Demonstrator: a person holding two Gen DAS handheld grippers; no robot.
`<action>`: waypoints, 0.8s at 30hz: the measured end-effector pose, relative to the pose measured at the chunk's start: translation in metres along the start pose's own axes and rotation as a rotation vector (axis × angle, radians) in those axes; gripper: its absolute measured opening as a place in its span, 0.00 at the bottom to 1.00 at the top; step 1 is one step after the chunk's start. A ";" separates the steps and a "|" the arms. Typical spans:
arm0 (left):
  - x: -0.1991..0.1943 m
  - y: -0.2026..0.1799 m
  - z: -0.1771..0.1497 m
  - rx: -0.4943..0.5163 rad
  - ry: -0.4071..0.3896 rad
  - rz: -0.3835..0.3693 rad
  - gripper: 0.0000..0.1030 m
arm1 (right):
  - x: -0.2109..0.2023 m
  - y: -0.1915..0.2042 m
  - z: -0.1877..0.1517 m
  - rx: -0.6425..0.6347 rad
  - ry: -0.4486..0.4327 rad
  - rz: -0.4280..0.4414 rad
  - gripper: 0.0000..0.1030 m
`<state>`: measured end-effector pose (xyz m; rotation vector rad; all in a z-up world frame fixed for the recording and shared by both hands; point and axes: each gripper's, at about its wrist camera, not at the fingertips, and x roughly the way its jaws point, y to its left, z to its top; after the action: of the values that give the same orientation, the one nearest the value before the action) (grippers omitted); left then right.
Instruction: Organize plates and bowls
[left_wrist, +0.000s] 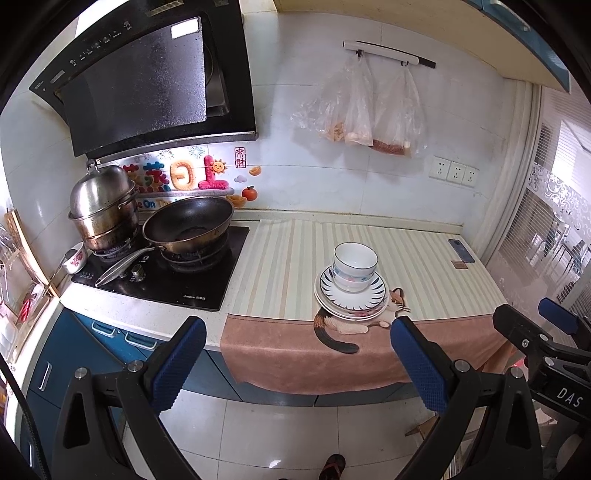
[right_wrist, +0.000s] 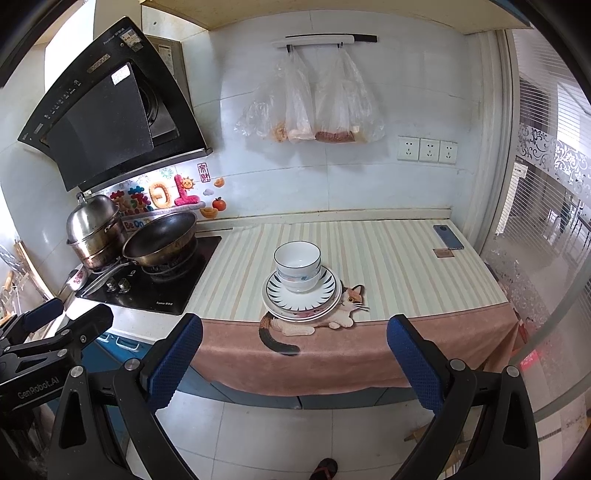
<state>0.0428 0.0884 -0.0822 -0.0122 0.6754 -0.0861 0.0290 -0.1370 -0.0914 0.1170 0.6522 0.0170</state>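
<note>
The left gripper (left_wrist: 298, 349) is held wide open with nothing between its blue-padded fingers (left_wrist: 177, 363), out in front of the counter's front edge and above the tiled floor (left_wrist: 280, 432). The right gripper (right_wrist: 294, 347) is likewise spread wide and empty, level with the same edge; it is seen at the far right of the left wrist view, well apart from the crockery.

Beyond both grippers, a stack of plates (left_wrist: 351, 299) is seen near the front edge of the countertop (right_wrist: 388, 258), set on a striped cloth (left_wrist: 280, 266) whose pinkish border hangs over that edge. Nested bowls (left_wrist: 354, 265) are stacked upright in the middle of the top plate, which carries a ring of dark radial dashes. A cat motif (right_wrist: 343, 306) printed on the cloth is partly covered by the plates.

At the countertop's left end, a black hob (left_wrist: 177, 280) carries a dark wok (left_wrist: 188, 225) and, just behind it, a lidded steel steamer pot (left_wrist: 101, 206). A small patterned bowl (left_wrist: 75, 258) with a spoon sits at the hob's left edge. A black range hood (left_wrist: 140, 81) is mounted above.

Toward the back right corner, a phone (right_wrist: 448, 236) lies flat beside a small card (right_wrist: 443, 253). Plastic bags (right_wrist: 310, 107) hang from a wall rail, with three sockets (right_wrist: 427, 149) to their right.
</note>
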 end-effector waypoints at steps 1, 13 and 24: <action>0.000 0.000 0.001 -0.002 -0.001 0.000 0.99 | 0.000 0.000 0.000 0.001 -0.001 0.001 0.99; 0.001 -0.002 0.003 -0.002 0.000 0.015 0.99 | 0.005 -0.007 0.005 0.000 0.006 0.002 0.99; 0.000 -0.003 0.002 0.004 -0.015 0.017 0.99 | 0.007 -0.006 0.007 -0.004 0.005 0.001 0.99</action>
<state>0.0445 0.0853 -0.0804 -0.0037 0.6603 -0.0710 0.0386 -0.1438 -0.0904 0.1138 0.6571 0.0197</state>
